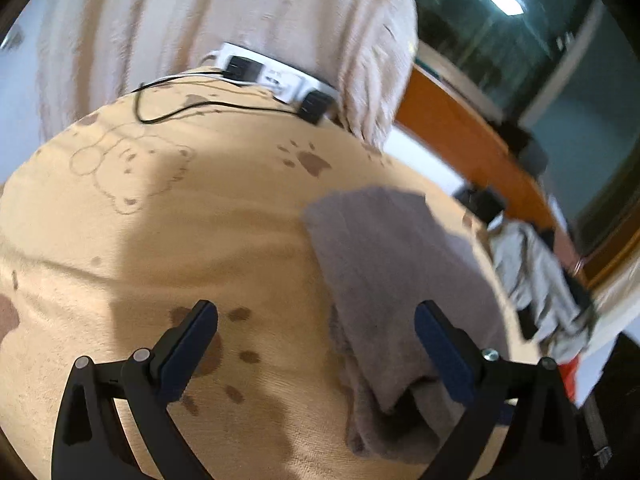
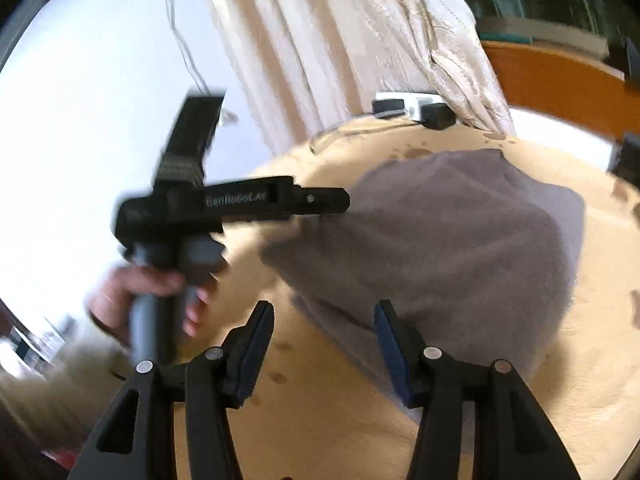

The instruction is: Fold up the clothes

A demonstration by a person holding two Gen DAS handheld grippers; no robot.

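- Nearest in the right wrist view, the right gripper [image 2: 324, 350] hangs with its jaws partly apart and nothing between them; the near edge of the grey garment [image 2: 440, 240] lies just beyond its right finger, not pinched
- In the left wrist view the left gripper [image 1: 316, 344] stands with jaws wide and empty above the tan blanket [image 1: 160, 240], its right finger over the grey garment's [image 1: 392, 272] near end without gripping it
- The garment lies as a compact, roughly rectangular slab with layers showing at its near edge, so I judge it already folded at least once and just set down; whether another fold is meant I cannot tell
- To the left, the person's hand [image 2: 152, 300] holds the handle of the left gripper's body, blurred
- Further right, a pale heap of clothes [image 1: 540, 288] sits at the blanket's edge, apparently unfolded: likely the work left
- Farthest, a power strip [image 1: 276, 76] and a curtain [image 1: 240, 8]
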